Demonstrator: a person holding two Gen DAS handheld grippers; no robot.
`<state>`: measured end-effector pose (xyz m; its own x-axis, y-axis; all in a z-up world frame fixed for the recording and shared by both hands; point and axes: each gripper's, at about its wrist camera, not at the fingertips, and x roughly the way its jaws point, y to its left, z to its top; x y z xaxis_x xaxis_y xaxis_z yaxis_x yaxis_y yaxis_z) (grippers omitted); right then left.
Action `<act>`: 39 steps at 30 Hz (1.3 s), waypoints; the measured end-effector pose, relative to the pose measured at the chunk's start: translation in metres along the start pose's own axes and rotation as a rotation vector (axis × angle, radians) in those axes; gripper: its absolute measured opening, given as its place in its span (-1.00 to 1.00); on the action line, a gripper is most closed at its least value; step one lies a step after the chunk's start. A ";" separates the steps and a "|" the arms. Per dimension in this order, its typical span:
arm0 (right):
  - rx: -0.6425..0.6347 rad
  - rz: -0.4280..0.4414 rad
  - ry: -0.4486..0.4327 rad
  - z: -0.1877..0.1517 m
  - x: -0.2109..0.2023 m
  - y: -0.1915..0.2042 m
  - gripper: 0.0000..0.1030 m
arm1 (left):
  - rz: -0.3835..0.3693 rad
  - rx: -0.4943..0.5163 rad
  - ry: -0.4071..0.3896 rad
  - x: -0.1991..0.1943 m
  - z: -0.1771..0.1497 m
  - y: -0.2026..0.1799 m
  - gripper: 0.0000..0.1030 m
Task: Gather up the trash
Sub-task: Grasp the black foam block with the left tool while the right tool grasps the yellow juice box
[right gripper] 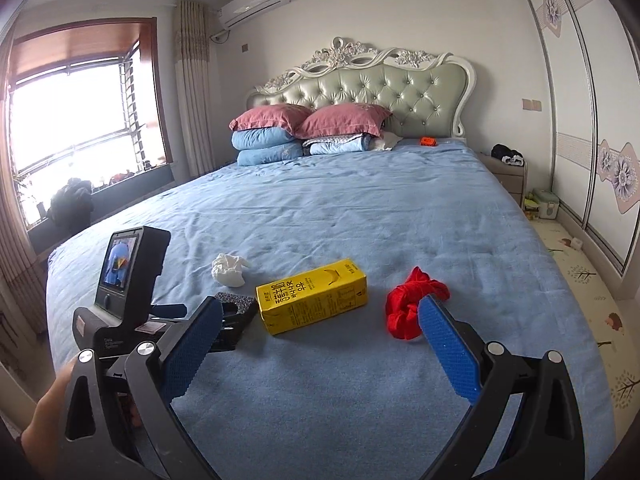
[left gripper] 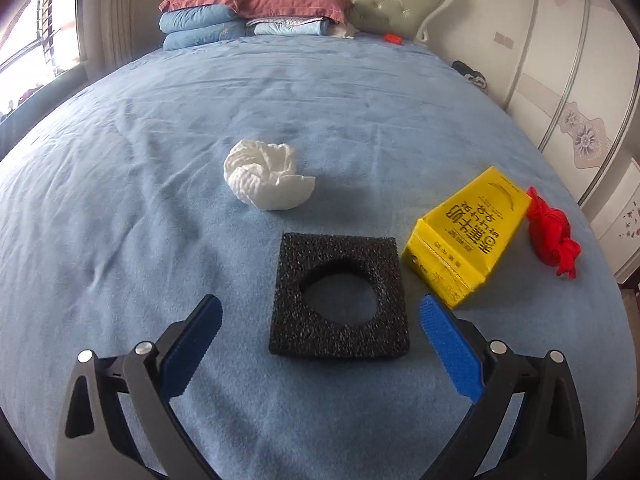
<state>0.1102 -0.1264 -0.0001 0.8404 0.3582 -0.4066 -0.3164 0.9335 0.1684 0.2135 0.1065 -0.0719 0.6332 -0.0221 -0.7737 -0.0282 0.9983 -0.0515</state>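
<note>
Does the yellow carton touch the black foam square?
Apart. The left wrist view shows blue sheet between yellow carton and black foam square.

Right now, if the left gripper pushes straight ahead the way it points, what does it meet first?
Most likely the black foam square, lying on the blue bedsheet just ahead of the open left gripper, roughly centred between its fingers. The crumpled white tissue lies farther along that line.

From the right wrist, the black foam block (right gripper: pixel 236 303) shows only a corner; the rest sits behind the right gripper's left finger and the left gripper's body (right gripper: pixel 120 280). The red cloth (right gripper: pixel 408 304) is partly covered by the other blue finger. The small orange object (right gripper: pixel 427 142) near the headboard is too small to identify. In the left wrist view, the window (left gripper: pixel 36 36) is cut off by the frame edge.
</note>
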 end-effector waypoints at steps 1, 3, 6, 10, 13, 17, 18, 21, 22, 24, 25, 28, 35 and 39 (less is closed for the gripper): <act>0.003 0.004 0.005 0.001 0.004 0.000 0.85 | 0.012 0.007 0.017 0.006 0.002 -0.001 0.92; 0.007 -0.003 0.008 0.003 0.009 0.001 0.84 | 0.018 0.009 0.042 0.017 0.005 -0.001 0.91; 0.016 -0.015 0.025 0.003 0.016 0.002 0.84 | 0.008 0.014 0.053 0.024 0.006 -0.003 0.82; 0.041 -0.054 0.077 0.003 0.035 0.003 0.84 | -0.034 0.023 0.021 0.016 0.008 -0.001 0.28; 0.066 -0.072 0.107 0.002 0.048 0.009 0.84 | -0.079 0.021 0.006 0.011 0.006 0.005 0.25; 0.121 -0.079 0.151 0.001 0.068 0.019 0.85 | -0.098 0.013 -0.044 -0.007 0.004 0.020 0.25; 0.142 -0.082 0.160 0.001 0.074 0.022 0.85 | -0.098 0.014 -0.054 -0.011 0.003 0.024 0.25; 0.186 -0.129 0.167 0.002 0.092 0.031 0.85 | -0.094 0.008 -0.077 -0.024 0.002 0.042 0.26; 0.189 -0.156 0.169 0.002 0.098 0.034 0.84 | -0.081 0.005 -0.082 -0.027 0.002 0.047 0.26; 0.208 -0.187 0.175 0.002 0.110 0.039 0.84 | -0.071 -0.012 -0.095 -0.032 0.002 0.060 0.26; 0.221 -0.196 0.183 0.003 0.116 0.041 0.84 | -0.072 -0.018 -0.100 -0.034 0.003 0.065 0.26; 0.224 -0.250 0.218 0.006 0.136 0.050 0.84 | -0.066 -0.033 -0.109 -0.035 0.005 0.077 0.27; 0.240 -0.393 0.294 0.005 0.178 0.044 0.74 | -0.084 -0.066 -0.117 -0.033 0.005 0.087 0.27; 0.223 -0.371 0.320 0.001 0.183 0.039 0.51 | -0.099 -0.048 -0.121 -0.034 0.003 0.079 0.27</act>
<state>0.2515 -0.0242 -0.0671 0.6910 0.0232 -0.7225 0.1071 0.9852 0.1341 0.1925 0.1866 -0.0480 0.7232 -0.1103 -0.6818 0.0038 0.9878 -0.1557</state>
